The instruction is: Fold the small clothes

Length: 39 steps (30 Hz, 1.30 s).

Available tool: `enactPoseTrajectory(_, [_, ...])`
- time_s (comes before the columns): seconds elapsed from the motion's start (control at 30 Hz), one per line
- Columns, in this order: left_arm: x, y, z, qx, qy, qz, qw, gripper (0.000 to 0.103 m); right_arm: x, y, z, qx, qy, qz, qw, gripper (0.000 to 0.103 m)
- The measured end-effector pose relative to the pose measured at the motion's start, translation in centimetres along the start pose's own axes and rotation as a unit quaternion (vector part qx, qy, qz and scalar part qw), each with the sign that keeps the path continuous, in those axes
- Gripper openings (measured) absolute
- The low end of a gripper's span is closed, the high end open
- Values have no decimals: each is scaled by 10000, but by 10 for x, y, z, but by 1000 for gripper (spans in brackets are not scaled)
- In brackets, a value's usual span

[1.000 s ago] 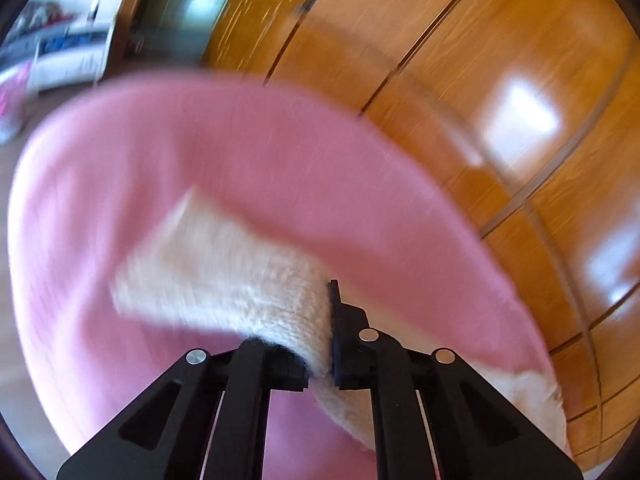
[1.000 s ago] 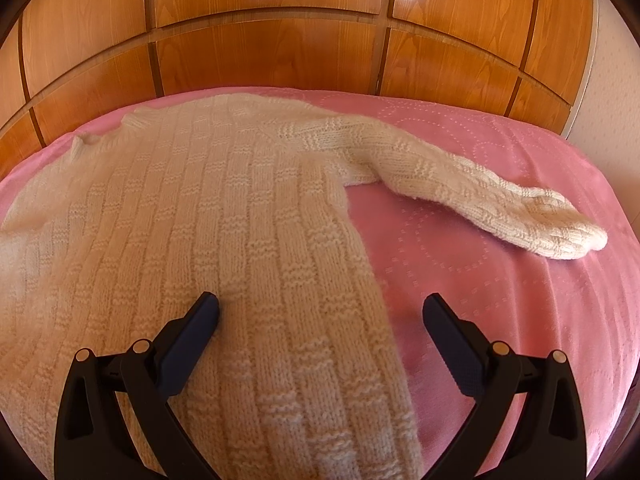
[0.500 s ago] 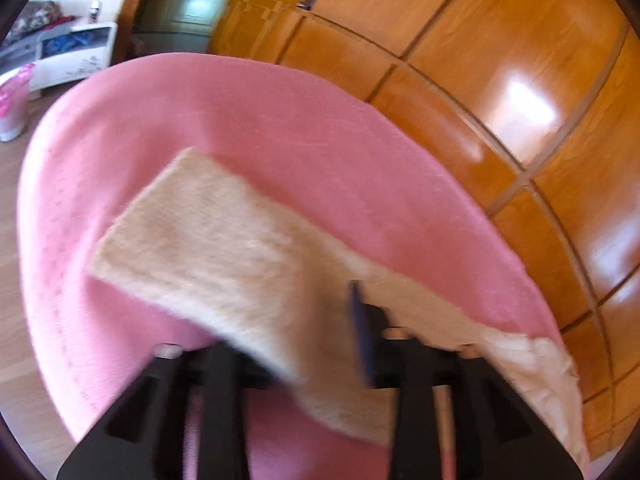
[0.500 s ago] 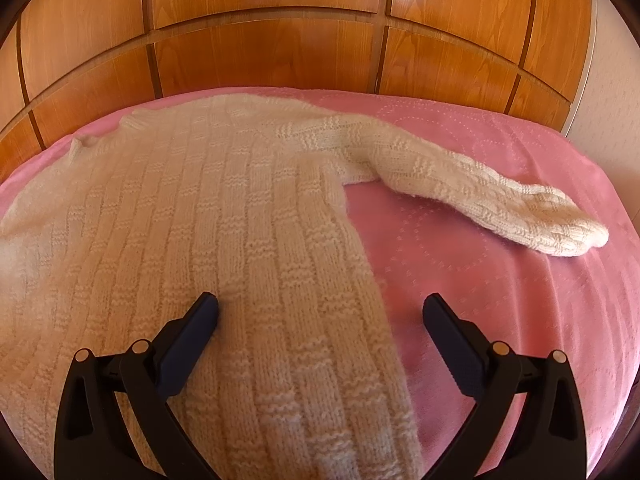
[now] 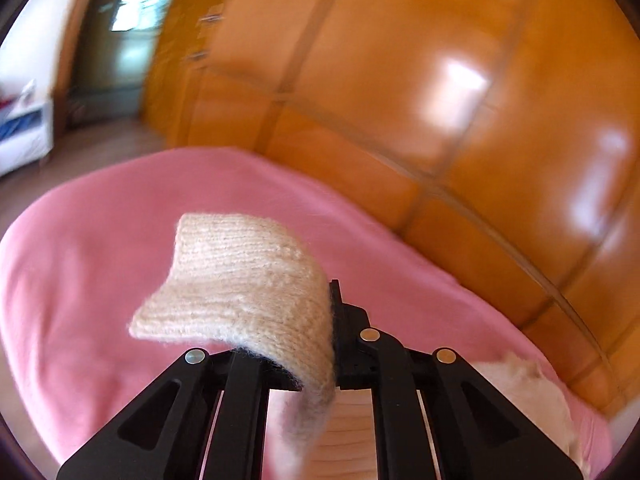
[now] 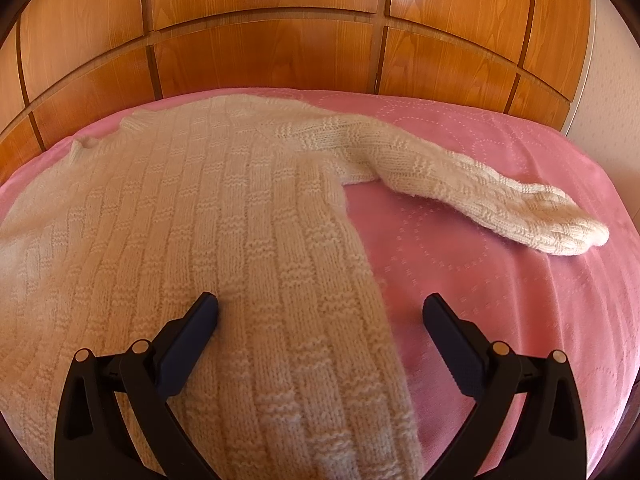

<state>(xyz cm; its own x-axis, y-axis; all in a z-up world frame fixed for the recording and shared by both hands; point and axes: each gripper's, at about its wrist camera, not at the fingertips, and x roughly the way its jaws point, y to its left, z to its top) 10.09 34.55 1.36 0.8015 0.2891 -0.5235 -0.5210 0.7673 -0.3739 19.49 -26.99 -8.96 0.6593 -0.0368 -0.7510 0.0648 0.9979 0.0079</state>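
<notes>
Two handheld grippers work over a bed [image 6: 500, 288] covered in pink quilted fabric, with a cream knitted sweater [image 6: 208, 216] spread flat across it.

From the left wrist view, the left gripper [image 5: 326, 344] has its jaws pressed together, pinching a sleeve cuff [image 5: 240, 280] of the cream knit. The cuff is lifted clear of the bed and folds over the left finger, its free end sticking out forward and to the left, while the rest of the sleeve hangs down between the gripper's black arms. Part of the sweater's body shows blurred at the lower right of this view. Beyond the bed stands a glossy panelled wooden wall [image 5: 440, 100], and far left a doorway and a white piece of furniture, both blurred.

From the right wrist view, the right gripper [image 6: 320, 308] has its jaws spread wide and holds nothing. Its left fingertip sits over the sweater's body; its right fingertip sits over bare pink cover; whether either touches the fabric cannot be told. The sweater's side edge runs between them. Farther off, the other sleeve [image 6: 460, 184] stretches out flat to the right across the bed, its cuff well apart from the gripper. The same wooden panelling rises behind the head of the bed.
</notes>
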Motion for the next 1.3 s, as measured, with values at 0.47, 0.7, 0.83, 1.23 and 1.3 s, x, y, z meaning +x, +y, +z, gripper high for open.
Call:
enactPoseTrajectory(0.47, [23,-238,-60,1835,388,-1434,9717,7,3,-6,2,91,32,112,9999,101])
enactPoseTrajectory(0.7, [28,-339,-139,2705,589,-1968,9405,7,4,-6,1,109,9,98,9999,101])
enactPoseTrajectory(0.83, [37,-377,-186,3211,629,-2003,9235,14,4,-7,0,134,3,124,9998,101])
enactPoseTrajectory(1.23, [-11,-276,-194,2689,436,-1977,9416,87,4,-10,1,186,18,180,9997,101])
enactPoseTrajectory(1.3, [-15,-245,-187,2559,298,-1641,9522,87,4,-9,1,185,20,177,9997,101])
